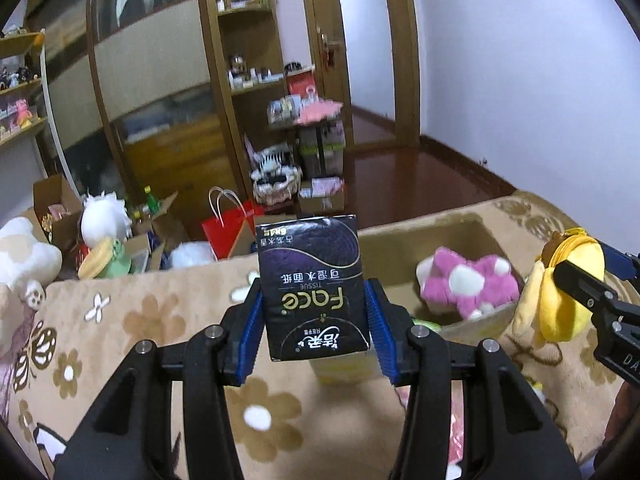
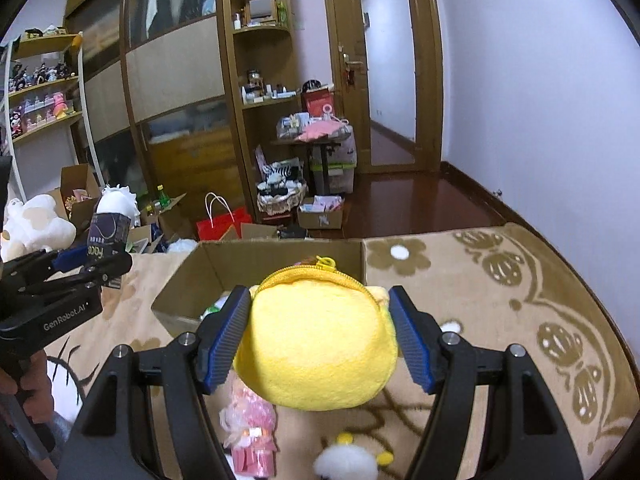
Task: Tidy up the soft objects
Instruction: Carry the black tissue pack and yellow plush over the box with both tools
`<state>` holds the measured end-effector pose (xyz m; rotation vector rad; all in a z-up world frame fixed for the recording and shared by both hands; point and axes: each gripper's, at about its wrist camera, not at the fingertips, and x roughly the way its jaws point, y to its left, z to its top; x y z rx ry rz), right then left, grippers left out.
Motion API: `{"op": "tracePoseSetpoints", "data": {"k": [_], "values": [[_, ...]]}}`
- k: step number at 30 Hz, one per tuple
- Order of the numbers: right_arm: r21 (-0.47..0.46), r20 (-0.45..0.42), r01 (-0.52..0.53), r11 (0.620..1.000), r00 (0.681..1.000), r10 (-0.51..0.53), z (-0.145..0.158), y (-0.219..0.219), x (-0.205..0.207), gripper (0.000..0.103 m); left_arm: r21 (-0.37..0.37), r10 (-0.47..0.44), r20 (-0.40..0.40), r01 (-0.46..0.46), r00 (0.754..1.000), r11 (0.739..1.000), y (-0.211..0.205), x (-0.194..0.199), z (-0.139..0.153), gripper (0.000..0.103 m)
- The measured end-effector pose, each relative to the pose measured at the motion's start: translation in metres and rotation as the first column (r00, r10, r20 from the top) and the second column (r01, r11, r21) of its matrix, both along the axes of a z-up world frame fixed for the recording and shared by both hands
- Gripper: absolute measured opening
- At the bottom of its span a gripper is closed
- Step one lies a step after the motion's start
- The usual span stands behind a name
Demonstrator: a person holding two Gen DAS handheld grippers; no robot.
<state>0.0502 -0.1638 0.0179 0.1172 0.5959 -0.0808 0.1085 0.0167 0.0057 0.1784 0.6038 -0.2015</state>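
You are holding a tissue pack point(image 1: 314, 288) in your left gripper point(image 1: 314, 320), its blue pads pressing the pack's two long sides. The pack is standing on end, long axis running away from the camera, print reading upside down. It is probably light and squashy, so the wrapper may slip; mid-body on the flat sides looks like the best hold.

Your right gripper point(image 2: 320, 336) is closing on a yellow plush pouch point(image 2: 316, 344), pads against its left and right flanks. The zipper point(image 2: 320, 270) is facing up and away from you. The pouch is looking soft and light, and will likely bulge and sag instead of sliding.

Both items are hanging in the air above the floral blanket point(image 2: 500, 280). The open cardboard box point(image 2: 280, 256) is sitting just ahead, between the two grippers, with a pink and white plush point(image 1: 468, 284) already lying inside it. A pink packet point(image 2: 252, 428) and a small white toy point(image 2: 348, 460) are lying on the blanket beneath your right gripper.
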Motion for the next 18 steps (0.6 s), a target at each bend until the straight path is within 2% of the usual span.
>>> {"op": "tracePoseSetpoints", "data": {"k": [4, 9, 18], "values": [[-0.027, 0.020, -0.011, 1.000, 1.000, 0.012, 0.004, 0.001, 0.006, 0.074, -0.005, 0.000, 0.034, 0.000, 0.999, 1.000, -0.002, 0.009, 0.006, 0.047], [-0.036, 0.032, -0.031, 0.999, 0.999, 0.032, 0.007, 0.001, 0.018, 0.074, 0.032, -0.006, 0.094, 0.003, 0.996, 0.999, -0.009, 0.018, 0.006, 0.047], [-0.069, 0.042, -0.065, 0.995, 0.997, 0.068, 0.008, 0.003, 0.038, 0.074, 0.039, -0.040, 0.087, 0.037, 0.995, 0.999, -0.012, 0.034, -0.005, 0.047]]}}
